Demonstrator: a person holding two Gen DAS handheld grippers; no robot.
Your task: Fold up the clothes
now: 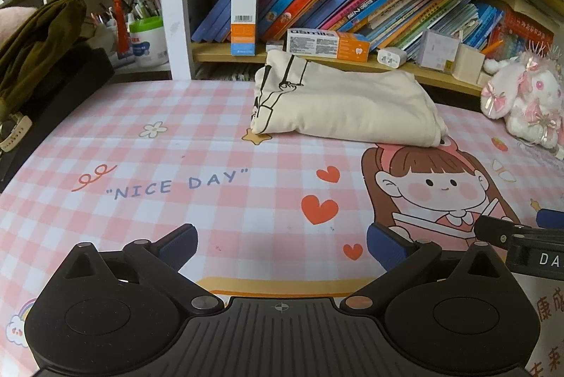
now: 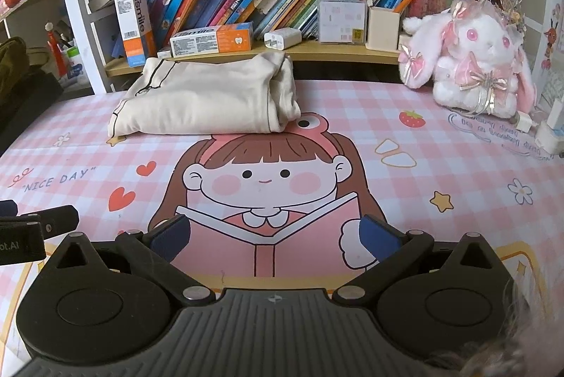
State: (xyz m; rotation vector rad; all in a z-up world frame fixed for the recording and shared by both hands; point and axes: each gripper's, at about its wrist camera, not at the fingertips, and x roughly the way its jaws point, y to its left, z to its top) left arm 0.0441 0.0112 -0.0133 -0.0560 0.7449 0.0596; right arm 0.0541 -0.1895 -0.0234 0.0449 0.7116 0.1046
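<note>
A cream garment [image 1: 342, 105] with black line print lies folded in a compact bundle at the far side of the pink checked desk mat [image 1: 176, 165], against the bookshelf. It also shows in the right wrist view [image 2: 208, 98]. My left gripper [image 1: 282, 245] is open and empty, low over the near part of the mat, well short of the garment. My right gripper [image 2: 273, 236] is open and empty, also near the front, over the cartoon girl print. Each gripper's edge shows in the other's view.
A low shelf [image 1: 317, 58] of books and toothpaste boxes runs behind the garment. A plush rabbit [image 2: 472, 56] sits at the back right, with chargers [image 2: 550, 127] beside it. An olive garment [image 1: 35, 42] and a watch [image 1: 14, 130] lie at the left.
</note>
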